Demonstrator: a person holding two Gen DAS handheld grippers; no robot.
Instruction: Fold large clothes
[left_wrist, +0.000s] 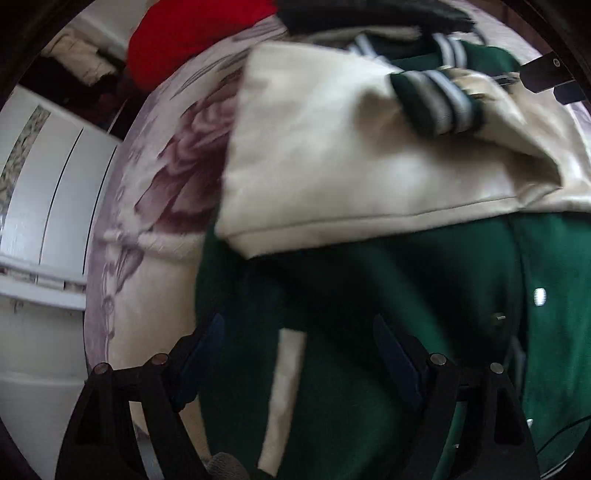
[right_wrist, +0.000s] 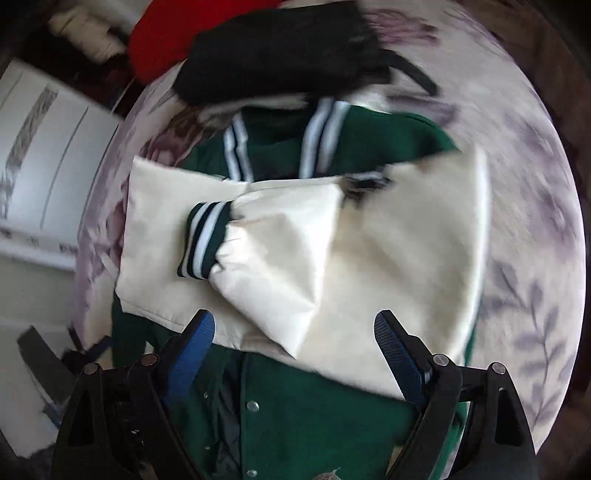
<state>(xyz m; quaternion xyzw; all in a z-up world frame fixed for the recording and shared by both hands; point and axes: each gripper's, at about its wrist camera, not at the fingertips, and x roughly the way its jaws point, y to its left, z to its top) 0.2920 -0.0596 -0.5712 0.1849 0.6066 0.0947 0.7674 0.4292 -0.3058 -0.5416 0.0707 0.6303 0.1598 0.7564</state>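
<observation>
A green varsity jacket (right_wrist: 314, 417) with cream sleeves (right_wrist: 280, 258) lies front up on a floral bedspread (right_wrist: 524, 258). Both sleeves are folded across its chest, and a striped cuff (right_wrist: 205, 240) rests on top. My right gripper (right_wrist: 295, 332) is open and empty, hovering above the lower edge of the sleeves. In the left wrist view my left gripper (left_wrist: 299, 336) is open and empty, low over the jacket's green body (left_wrist: 369, 314) below a cream sleeve (left_wrist: 332, 166). The right gripper's tip (left_wrist: 546, 74) shows at the upper right there.
A black garment (right_wrist: 284, 55) and a red one (right_wrist: 166, 37) lie beyond the jacket's collar. White cabinet doors (left_wrist: 48, 184) stand left of the bed. The bedspread's left edge (left_wrist: 110, 258) drops off beside the jacket.
</observation>
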